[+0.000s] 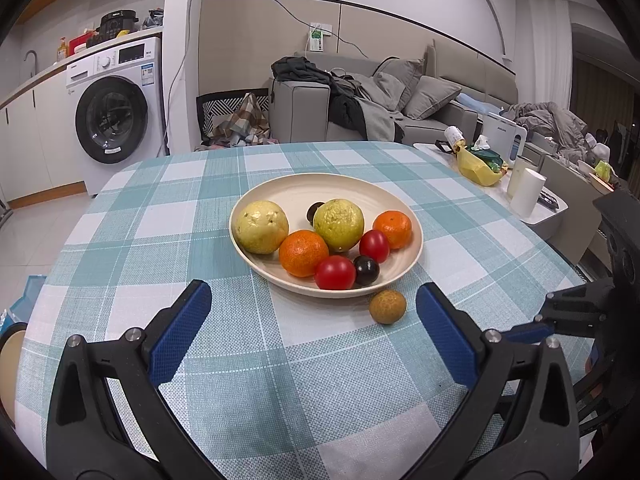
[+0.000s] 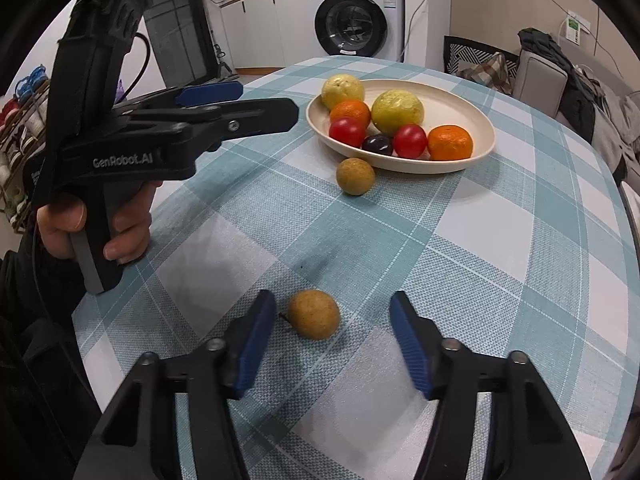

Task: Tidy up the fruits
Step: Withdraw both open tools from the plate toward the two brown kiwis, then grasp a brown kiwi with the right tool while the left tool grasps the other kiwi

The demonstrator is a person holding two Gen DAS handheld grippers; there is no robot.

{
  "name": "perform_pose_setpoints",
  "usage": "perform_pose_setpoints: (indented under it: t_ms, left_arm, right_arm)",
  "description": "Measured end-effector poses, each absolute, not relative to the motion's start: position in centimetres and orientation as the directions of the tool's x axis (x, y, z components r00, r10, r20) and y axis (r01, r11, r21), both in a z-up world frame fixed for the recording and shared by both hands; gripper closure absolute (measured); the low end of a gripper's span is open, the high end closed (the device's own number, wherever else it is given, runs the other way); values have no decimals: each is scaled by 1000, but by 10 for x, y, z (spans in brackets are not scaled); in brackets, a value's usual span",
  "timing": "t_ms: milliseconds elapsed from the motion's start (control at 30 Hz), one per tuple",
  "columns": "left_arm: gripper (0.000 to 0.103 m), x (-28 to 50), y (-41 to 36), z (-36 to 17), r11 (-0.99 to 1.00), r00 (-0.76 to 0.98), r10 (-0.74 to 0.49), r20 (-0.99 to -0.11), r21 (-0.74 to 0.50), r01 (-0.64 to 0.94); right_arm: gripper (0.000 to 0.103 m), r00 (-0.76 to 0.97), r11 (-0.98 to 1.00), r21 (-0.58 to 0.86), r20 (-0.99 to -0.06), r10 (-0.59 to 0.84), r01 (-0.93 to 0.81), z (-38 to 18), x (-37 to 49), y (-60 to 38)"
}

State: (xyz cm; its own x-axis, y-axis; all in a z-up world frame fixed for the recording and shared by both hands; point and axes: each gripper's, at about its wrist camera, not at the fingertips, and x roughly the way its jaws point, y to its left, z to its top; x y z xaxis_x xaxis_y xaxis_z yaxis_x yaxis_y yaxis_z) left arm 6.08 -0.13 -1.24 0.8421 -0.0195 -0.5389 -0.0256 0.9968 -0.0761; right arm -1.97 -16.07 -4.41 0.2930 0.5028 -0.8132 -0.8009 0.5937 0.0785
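Note:
A cream plate [image 1: 400, 200] [image 2: 476, 120] on the checked tablecloth holds two yellow-green guavas, two oranges, two red tomatoes and dark plums. A brown longan [image 1: 387, 306] [image 2: 355, 176] lies on the cloth just in front of the plate. A second brown longan [image 2: 313, 319] lies between my right gripper's fingers, nearer the left one. My right gripper [image 2: 334, 308] is open around it, not touching. My left gripper [image 1: 314, 300] is open and empty, a little short of the plate, and shows from the side in the right wrist view [image 2: 256, 108].
The round table [image 1: 160, 208] has a teal and white checked cloth. A side table [image 1: 536, 208] with cups, a yellow bag and a box stands at its right. A washing machine [image 1: 116, 116], a sofa [image 1: 400, 96] and a chair stand beyond.

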Motion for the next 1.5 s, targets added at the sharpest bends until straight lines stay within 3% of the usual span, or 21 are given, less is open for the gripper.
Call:
perform_pose_setpoints:
  t_ms: [300, 600, 1033, 1267, 1500]
  left_arm:
    - [1, 61, -1, -12, 997, 842, -20, -539, -77, -25]
    - [1, 62, -1, -13, 997, 840, -21, -543, -77, -25]
    - [1, 63, -10, -20, 998, 830, -34, -557, -59, 2]
    - [2, 67, -25, -22, 998, 803, -60, -593, -33, 50]
    - [20, 87, -40, -35, 991, 724, -132, -678, -80, 105]
  right_arm:
    - [71, 289, 560, 51, -816, 500, -827, -45, -29, -157]
    - [72, 349, 608, 74, -761, 546, -791, -29, -17, -167]
    - [72, 533, 776, 174, -636, 558, -606, -10, 17, -191]
    - [72, 558, 798, 192, -622, 549, -572, -8, 22, -195]
    - [72, 564, 797, 176, -620, 546, -577, -6, 20, -194]
